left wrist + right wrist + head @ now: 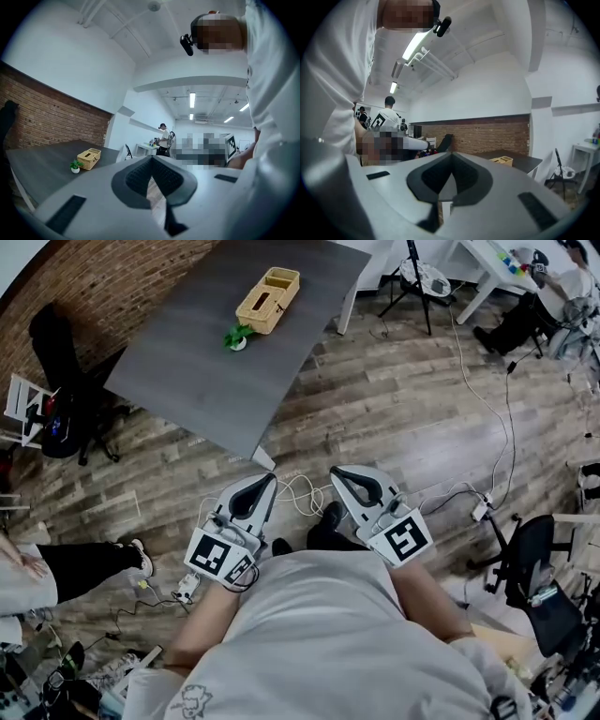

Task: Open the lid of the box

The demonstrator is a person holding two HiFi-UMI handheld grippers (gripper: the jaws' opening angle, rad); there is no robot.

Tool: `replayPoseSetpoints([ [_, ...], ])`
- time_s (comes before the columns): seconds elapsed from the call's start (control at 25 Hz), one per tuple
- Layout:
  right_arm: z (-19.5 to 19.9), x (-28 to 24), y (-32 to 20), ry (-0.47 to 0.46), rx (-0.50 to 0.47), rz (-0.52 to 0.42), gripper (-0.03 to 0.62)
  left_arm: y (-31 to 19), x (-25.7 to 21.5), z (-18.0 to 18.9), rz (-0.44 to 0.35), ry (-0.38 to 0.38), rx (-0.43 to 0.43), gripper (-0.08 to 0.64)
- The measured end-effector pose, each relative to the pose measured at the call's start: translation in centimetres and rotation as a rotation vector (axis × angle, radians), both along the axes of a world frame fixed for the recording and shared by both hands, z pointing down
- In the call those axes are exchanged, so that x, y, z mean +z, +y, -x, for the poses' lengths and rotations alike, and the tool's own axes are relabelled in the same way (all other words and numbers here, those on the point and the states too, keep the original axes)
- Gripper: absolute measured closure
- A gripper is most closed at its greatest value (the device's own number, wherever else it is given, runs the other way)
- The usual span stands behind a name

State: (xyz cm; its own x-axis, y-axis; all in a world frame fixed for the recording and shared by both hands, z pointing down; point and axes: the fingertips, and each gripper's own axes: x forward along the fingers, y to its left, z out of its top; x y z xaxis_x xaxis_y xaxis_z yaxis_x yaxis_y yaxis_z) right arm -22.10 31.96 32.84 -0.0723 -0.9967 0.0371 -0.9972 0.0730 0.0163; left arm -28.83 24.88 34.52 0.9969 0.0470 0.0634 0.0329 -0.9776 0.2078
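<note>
A woven tan box (268,299) with a slotted lid lies on the far part of a dark grey table (216,371), and a small potted plant (236,337) stands next to it. Both grippers hang close to the person's body, well short of the table. In the head view, my left gripper (268,480) and my right gripper (336,472) point forward over the wooden floor. Both are shut, with nothing between their jaws. The left gripper view shows the box (89,158) small and far off beyond my left gripper (151,159). The right gripper view shows the box (501,161) past my right gripper (451,155).
A brick wall runs behind the table, and a black chair (56,343) stands to its left. Cables (478,399) trail over the floor. A tripod (412,277) and a white table stand at the back right, an office chair (530,559) at the right. Another person's leg (89,563) shows at the left.
</note>
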Motion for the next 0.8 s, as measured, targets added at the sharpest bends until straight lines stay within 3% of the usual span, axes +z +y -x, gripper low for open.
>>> replayPoseSetpoints([
  [0.4, -9.1, -0.4, 1.5, 0.022, 0.001, -0.013, 0.546, 1.5, -0.1, -10.4, -0.013, -0.009, 0.038, 0.549],
  [0.8, -13.2, -0.4, 3.1, -0.002, 0.019, -0.018, 0.460, 2.9, -0.7, -14.6, -0.040, -0.019, 0.063, 0.549],
])
